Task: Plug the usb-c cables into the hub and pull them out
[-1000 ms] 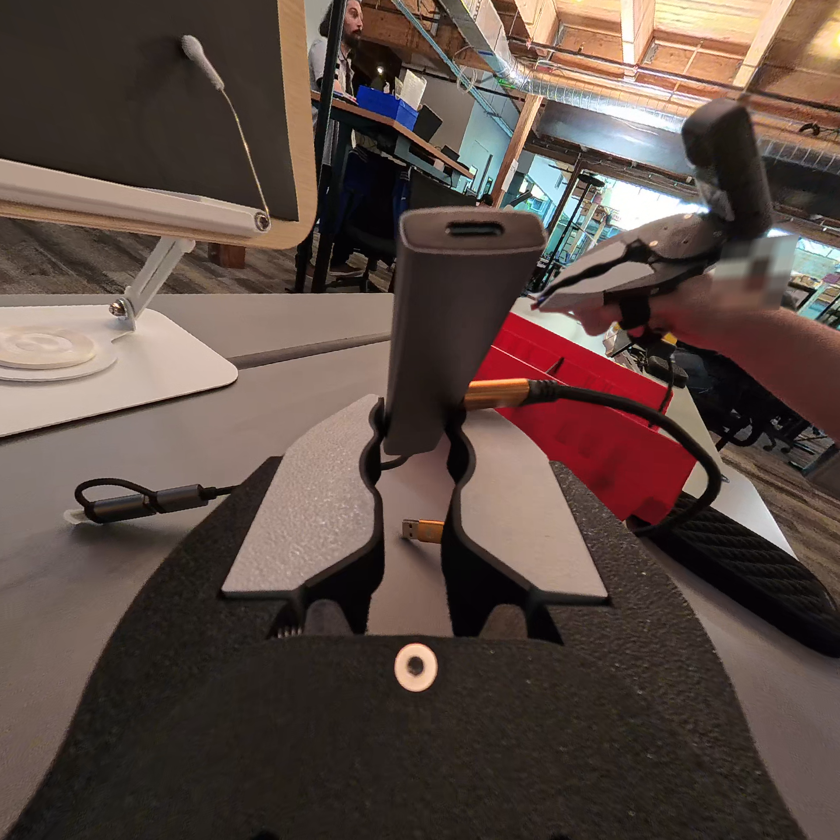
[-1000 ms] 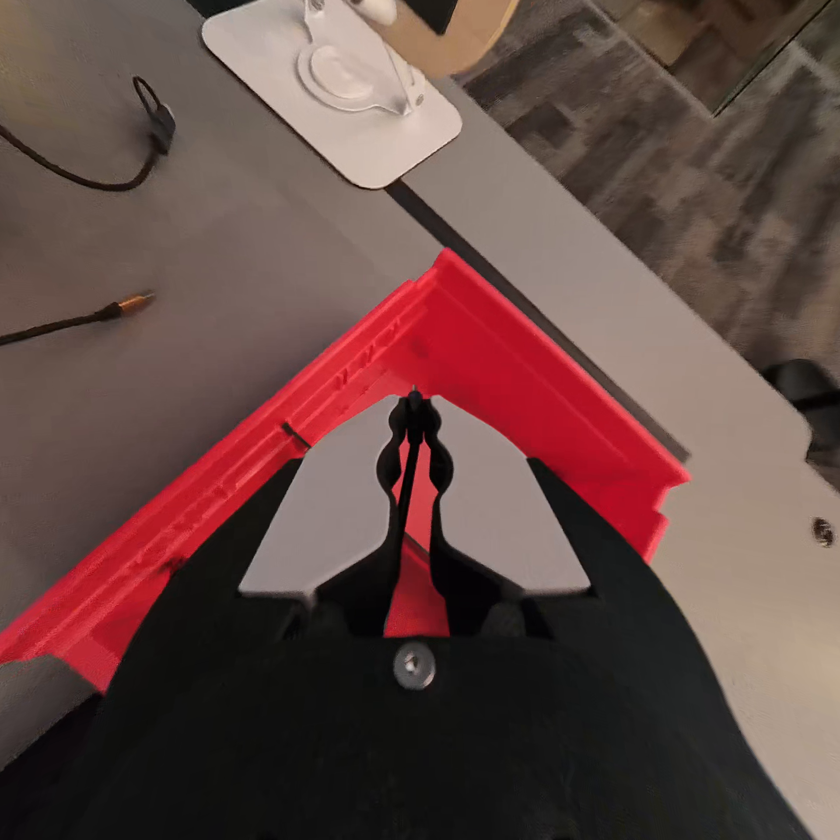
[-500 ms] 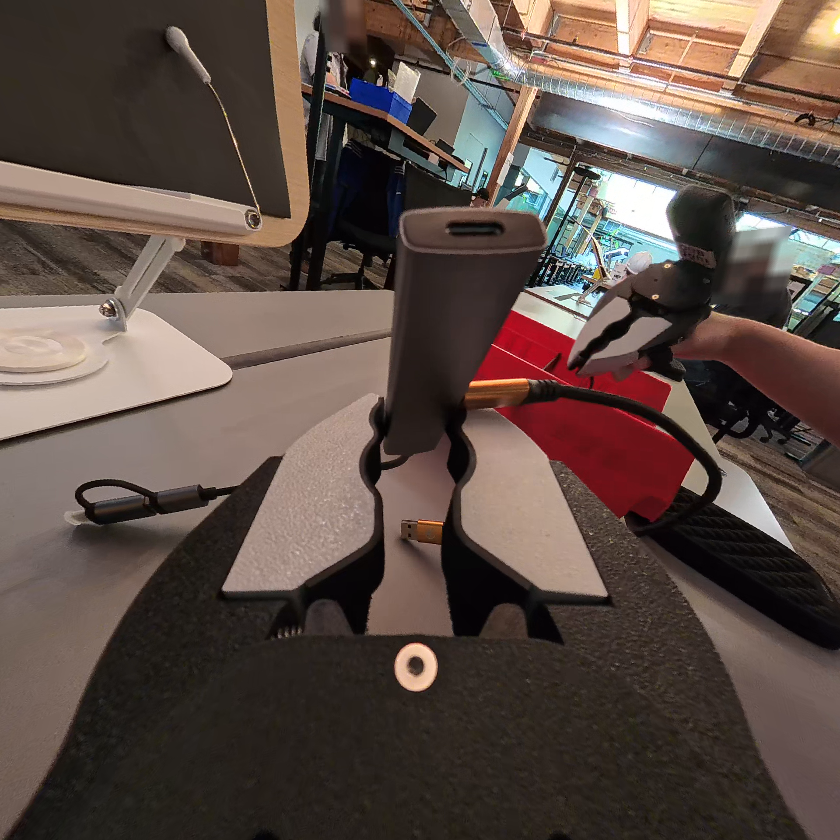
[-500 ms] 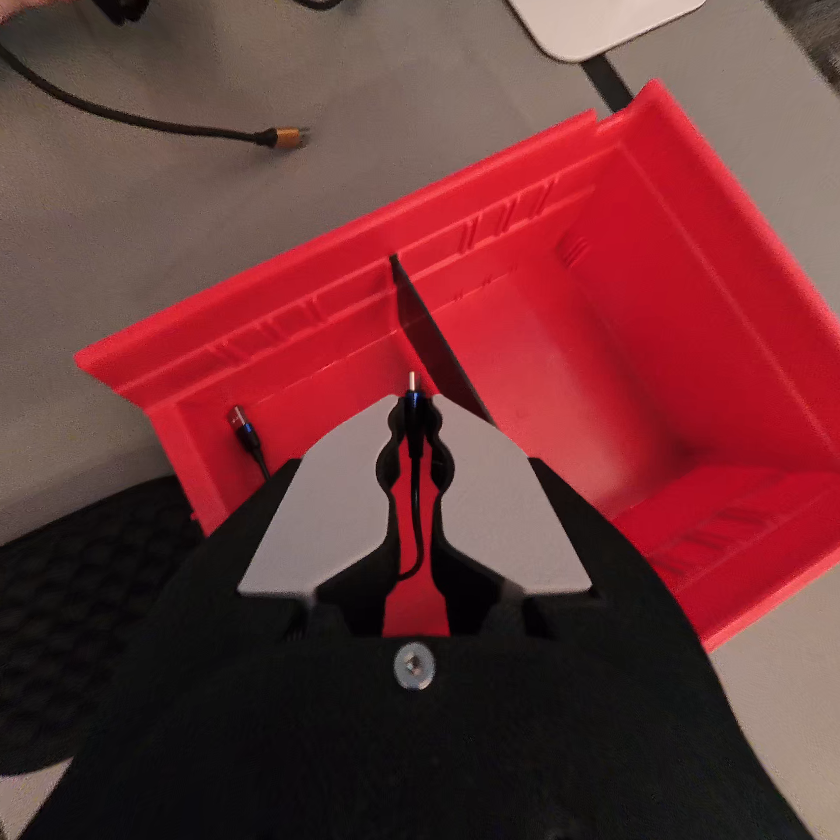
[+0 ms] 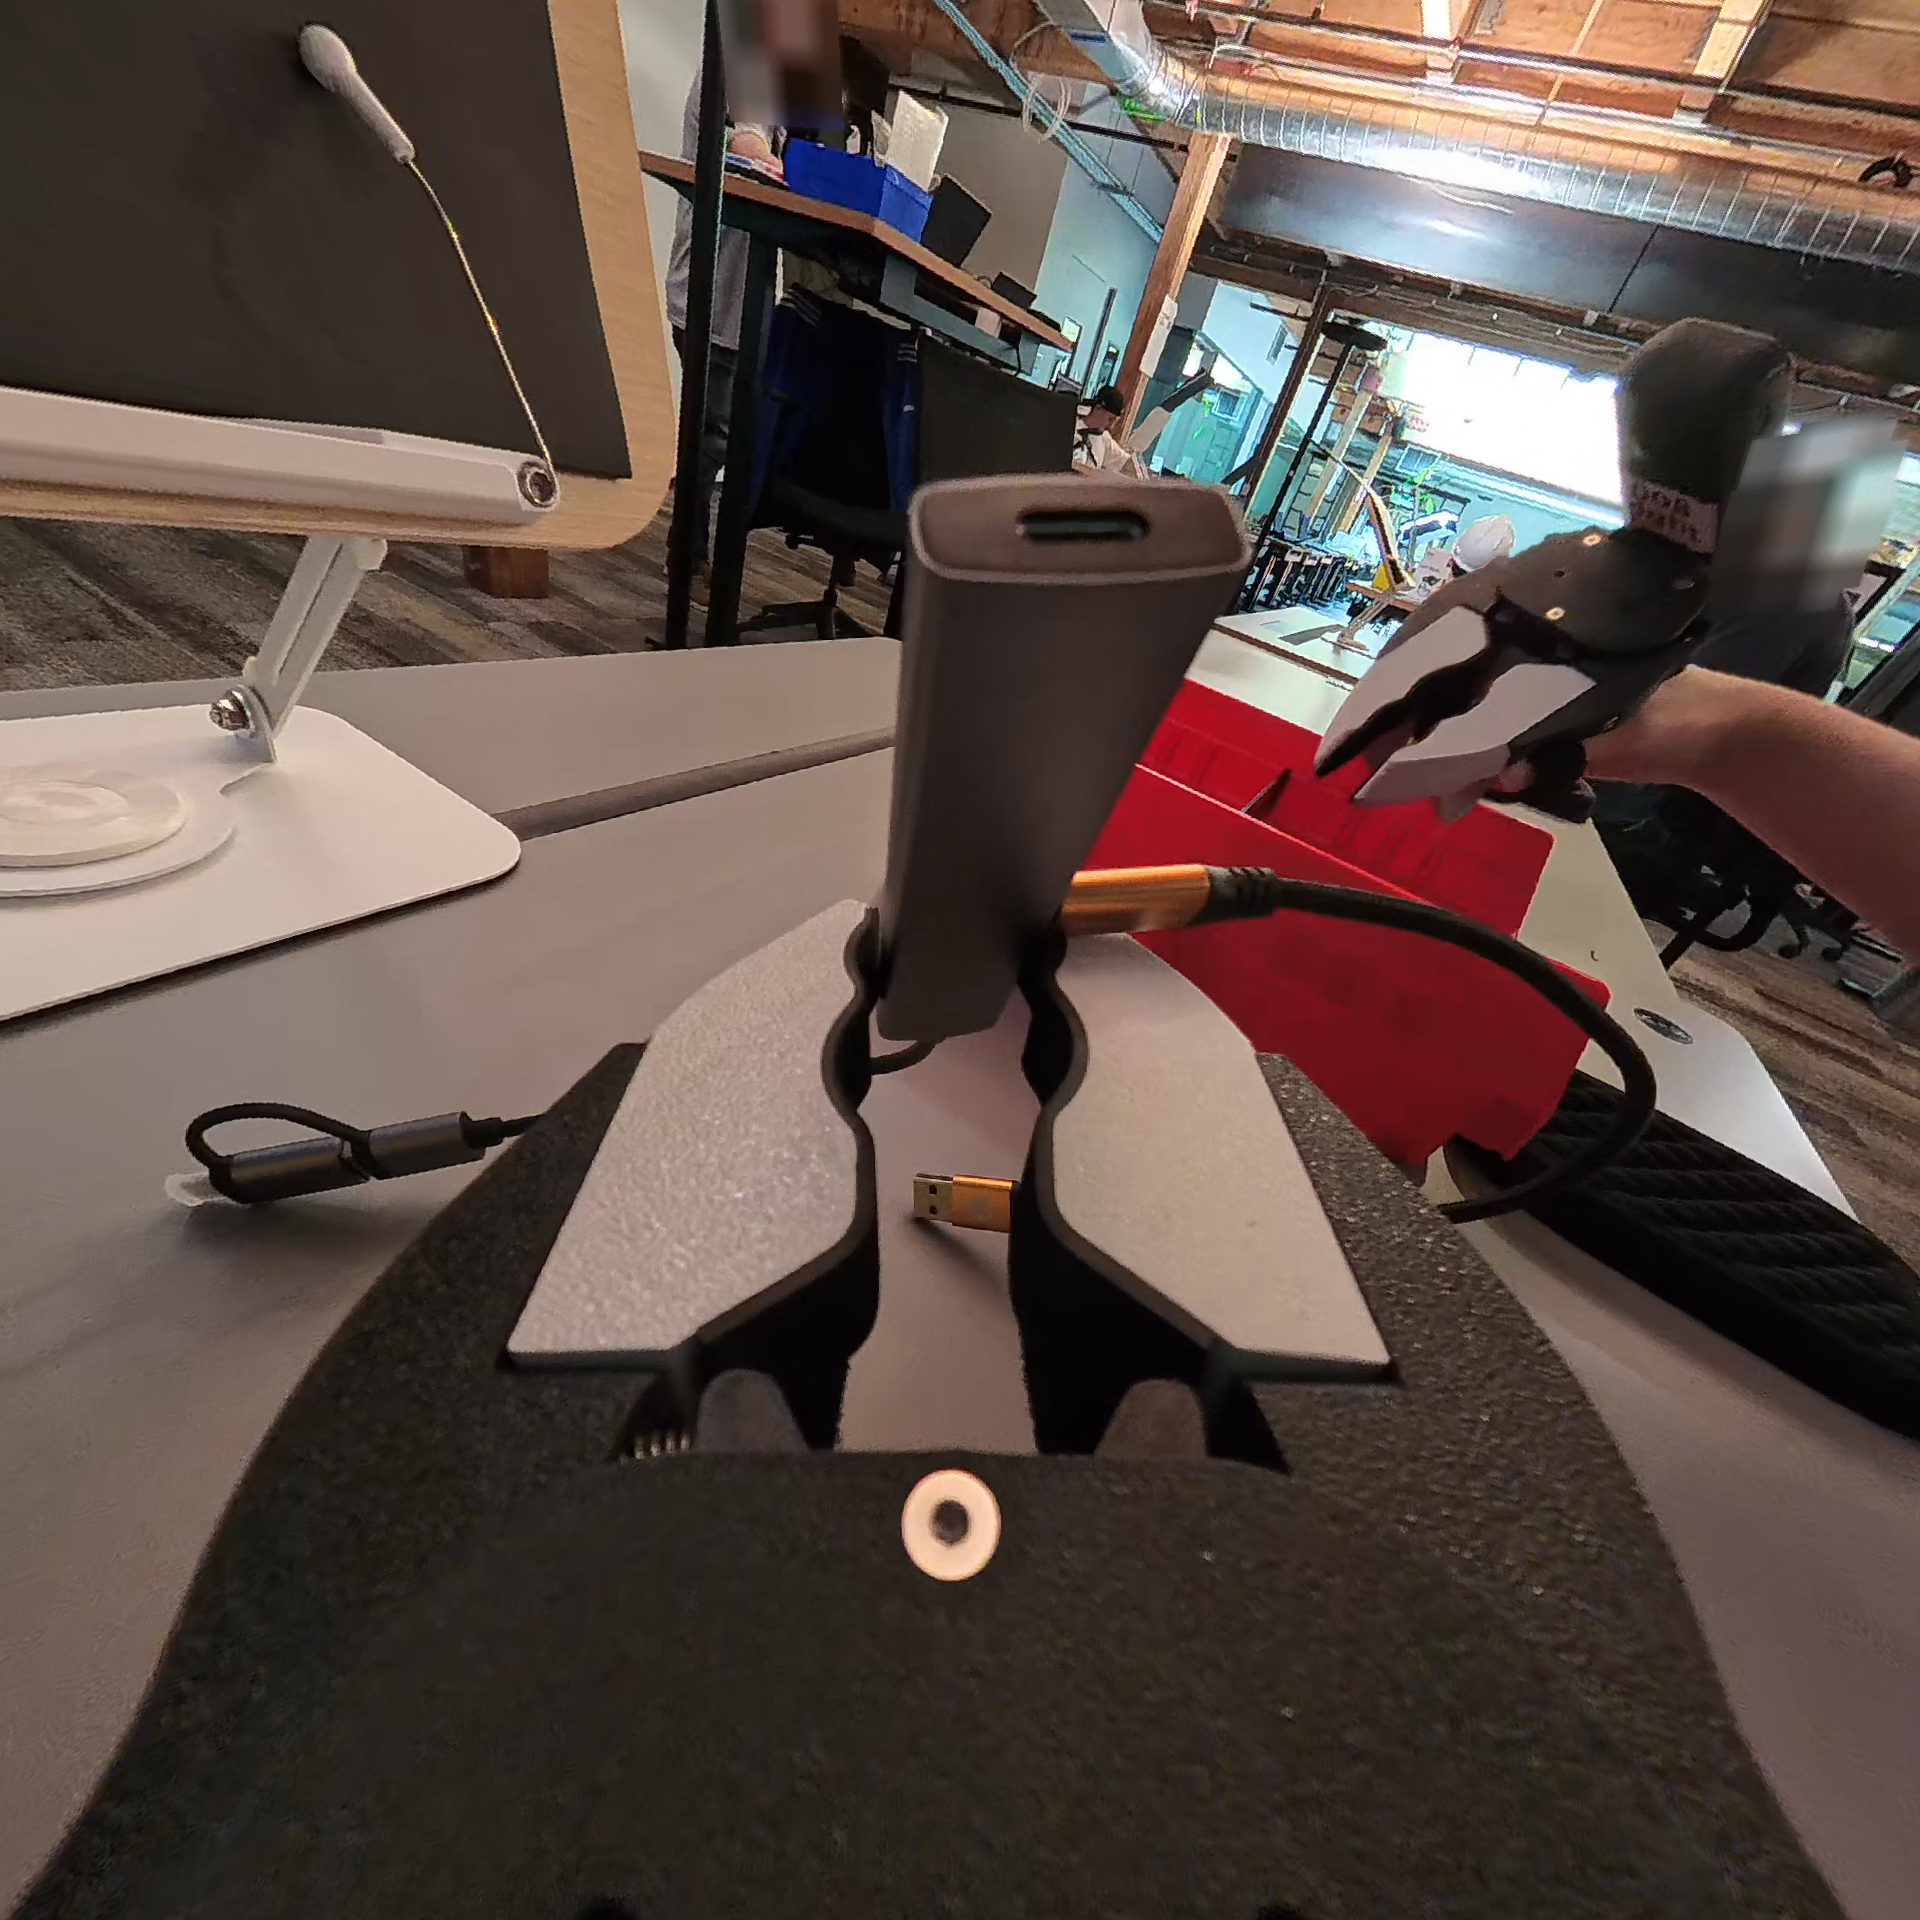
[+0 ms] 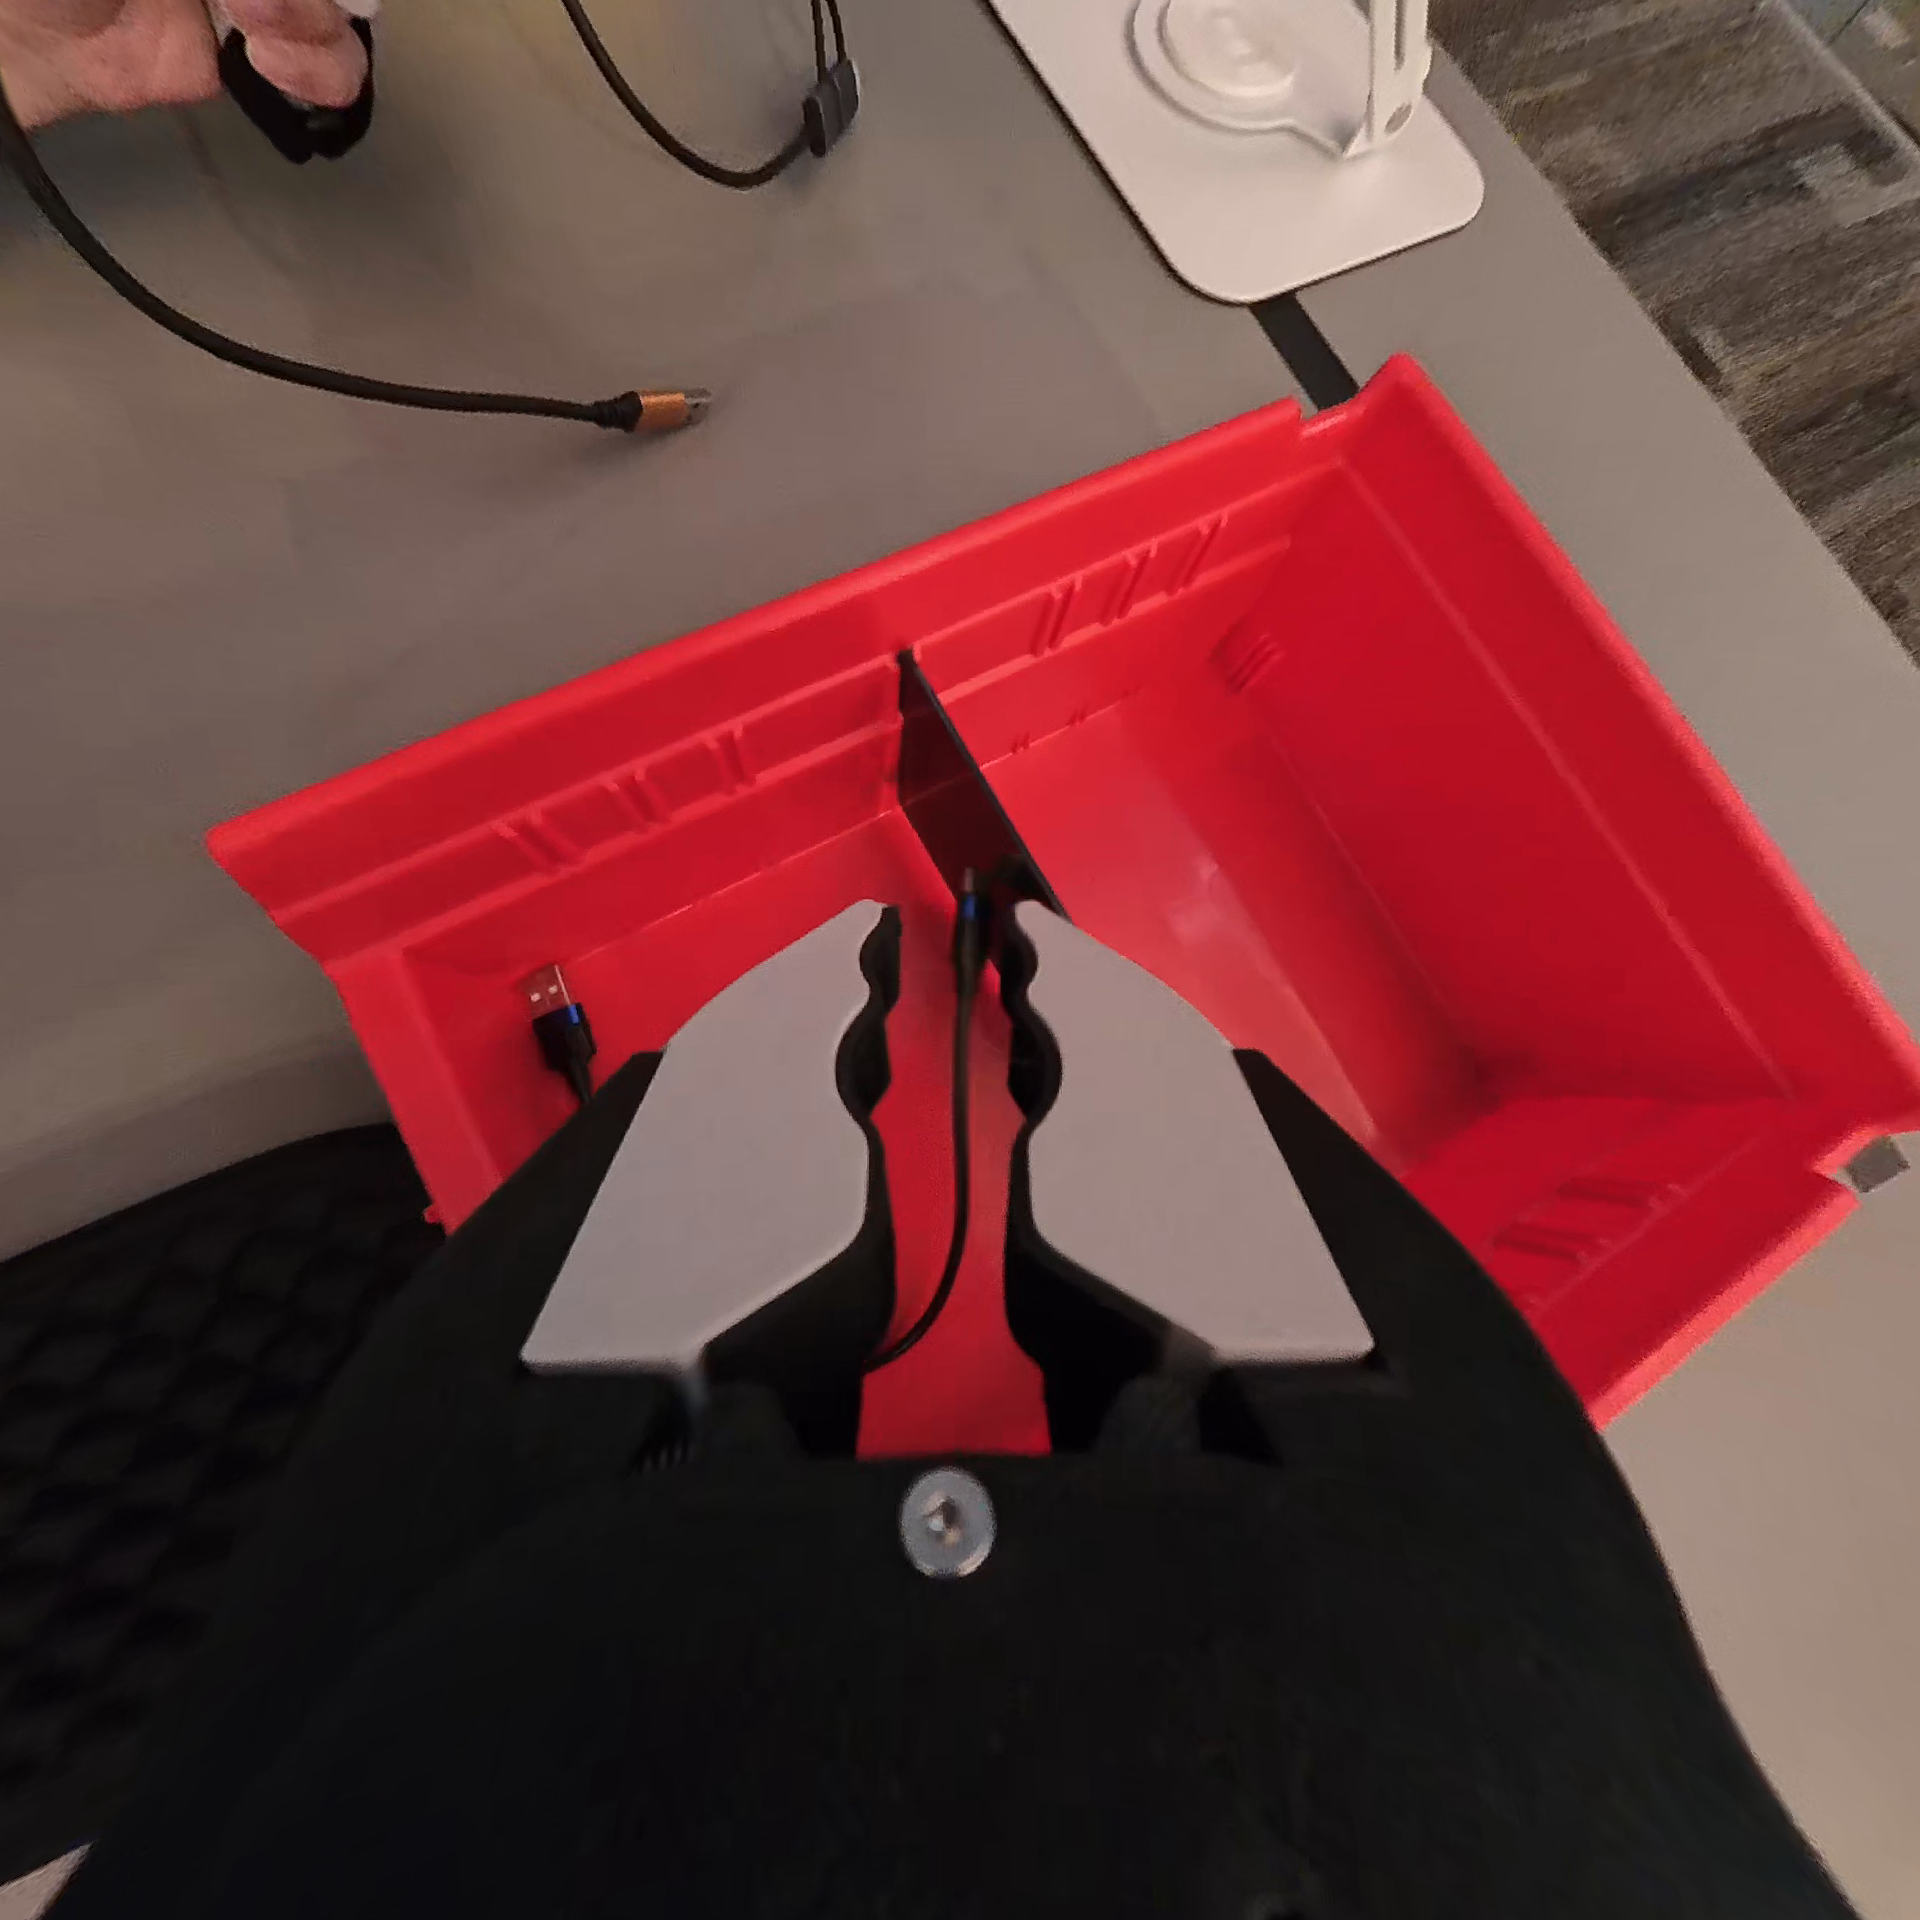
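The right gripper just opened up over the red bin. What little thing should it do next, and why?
Probably lift the right gripper straight up out of the red bin. Its fingers stand apart, and the thin black cable only leans by one pad, over the bin's left compartment. The left gripper holds the grey hub upright, with the orange-plug cable plugged in.

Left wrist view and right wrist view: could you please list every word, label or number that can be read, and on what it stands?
Pink band on the right gripper: marks too small to read.
Hub, gold-plug cable, red bin: no writing visible.
Nothing else is legible in either view.
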`<control>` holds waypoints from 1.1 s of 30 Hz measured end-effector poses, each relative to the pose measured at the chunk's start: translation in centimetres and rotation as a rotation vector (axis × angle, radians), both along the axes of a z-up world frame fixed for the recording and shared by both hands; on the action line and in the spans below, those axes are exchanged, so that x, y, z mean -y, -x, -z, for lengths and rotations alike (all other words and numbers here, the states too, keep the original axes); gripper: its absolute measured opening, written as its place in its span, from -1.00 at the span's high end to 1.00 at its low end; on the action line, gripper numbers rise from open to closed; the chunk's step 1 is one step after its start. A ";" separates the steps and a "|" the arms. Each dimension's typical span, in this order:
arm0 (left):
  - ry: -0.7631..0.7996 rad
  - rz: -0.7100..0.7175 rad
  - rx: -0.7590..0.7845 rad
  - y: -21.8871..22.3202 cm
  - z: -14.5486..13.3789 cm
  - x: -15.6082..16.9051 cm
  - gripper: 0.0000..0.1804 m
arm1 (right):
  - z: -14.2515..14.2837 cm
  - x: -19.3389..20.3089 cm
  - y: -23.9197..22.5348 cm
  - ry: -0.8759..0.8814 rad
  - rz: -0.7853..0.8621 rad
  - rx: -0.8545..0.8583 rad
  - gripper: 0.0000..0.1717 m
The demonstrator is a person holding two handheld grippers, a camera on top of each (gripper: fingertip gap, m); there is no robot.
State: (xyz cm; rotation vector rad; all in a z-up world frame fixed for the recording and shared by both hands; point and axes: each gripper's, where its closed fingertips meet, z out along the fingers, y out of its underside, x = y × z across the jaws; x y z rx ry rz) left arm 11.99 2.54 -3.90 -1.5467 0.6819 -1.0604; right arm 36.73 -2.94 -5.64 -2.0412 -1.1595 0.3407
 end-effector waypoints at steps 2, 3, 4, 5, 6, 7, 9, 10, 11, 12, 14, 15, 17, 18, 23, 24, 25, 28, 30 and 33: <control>0.000 0.000 0.000 0.0 0.0 0.0 0.73 | -0.6 0.1 0.1 -0.017 -0.003 -0.004 0.78; -0.001 -0.001 0.001 0.0 0.0 0.0 0.73 | -0.9 0.1 0.1 -0.027 -0.002 -0.009 0.78; -0.003 -0.001 0.003 0.0 -0.1 0.0 0.73 | -1.2 0.2 0.1 -0.037 -0.001 -0.017 0.78; -0.004 -0.001 0.004 0.1 -0.1 0.0 0.73 | -1.5 0.2 0.1 -0.048 0.001 -0.026 0.78; -0.006 -0.001 0.005 0.1 -0.2 0.0 0.73 | -1.7 0.2 0.1 -0.059 0.004 -0.036 0.78; -0.008 -0.002 0.006 0.1 -0.2 0.0 0.73 | -1.9 0.2 0.1 -0.069 0.007 -0.045 0.78; -0.010 -0.002 0.007 0.1 -0.3 0.1 0.73 | -2.1 0.2 0.0 -0.084 0.014 -0.060 0.78; -0.010 -0.003 0.008 0.1 -0.3 0.1 0.73 | -2.1 0.3 0.0 -0.090 0.018 -0.067 0.78; -0.011 -0.003 0.009 0.1 -0.3 0.1 0.73 | -2.2 0.3 0.0 -0.095 0.022 -0.075 0.78; -0.012 -0.003 0.009 0.1 -0.3 0.1 0.73 | -2.3 0.3 0.0 -0.103 0.026 -0.087 0.78; -0.019 -0.008 0.007 0.1 -0.4 0.0 0.73 | -2.9 0.3 0.5 -0.129 0.035 -0.119 0.78; -0.026 -0.014 0.005 0.2 -0.5 0.0 0.73 | -3.4 0.2 0.9 -0.145 0.043 -0.137 0.78; -0.047 -0.042 -0.005 0.3 -0.7 -0.2 0.73 | -4.6 0.0 2.3 -0.178 0.066 -0.163 0.78; -0.060 -0.051 -0.014 0.4 -0.8 -0.2 0.73 | -5.3 0.0 3.3 -0.195 0.070 -0.171 0.79; -0.108 -0.093 -0.052 0.3 -1.1 -0.2 0.73 | -8.1 0.5 11.4 -0.331 0.020 -0.109 0.73; -0.111 -0.095 -0.057 0.3 -1.2 -0.1 0.73 | -8.5 0.8 13.6 -0.365 -0.004 -0.101 0.70; -0.113 -0.099 -0.063 0.3 -1.2 -0.1 0.73 | -8.8 1.1 15.9 -0.400 -0.032 -0.095 0.68; -0.126 -0.101 -0.073 0.1 -1.2 0.1 0.73 | -9.3 1.5 22.2 -0.533 -0.104 -0.069 0.68; -0.133 -0.099 -0.081 0.0 -1.3 0.3 0.73 | -9.0 1.0 25.3 -0.608 -0.128 -0.049 0.69; -0.160 -0.110 -0.120 -0.1 -1.2 0.4 0.73 | -8.6 -0.5 28.0 -0.630 -0.109 -0.088 0.70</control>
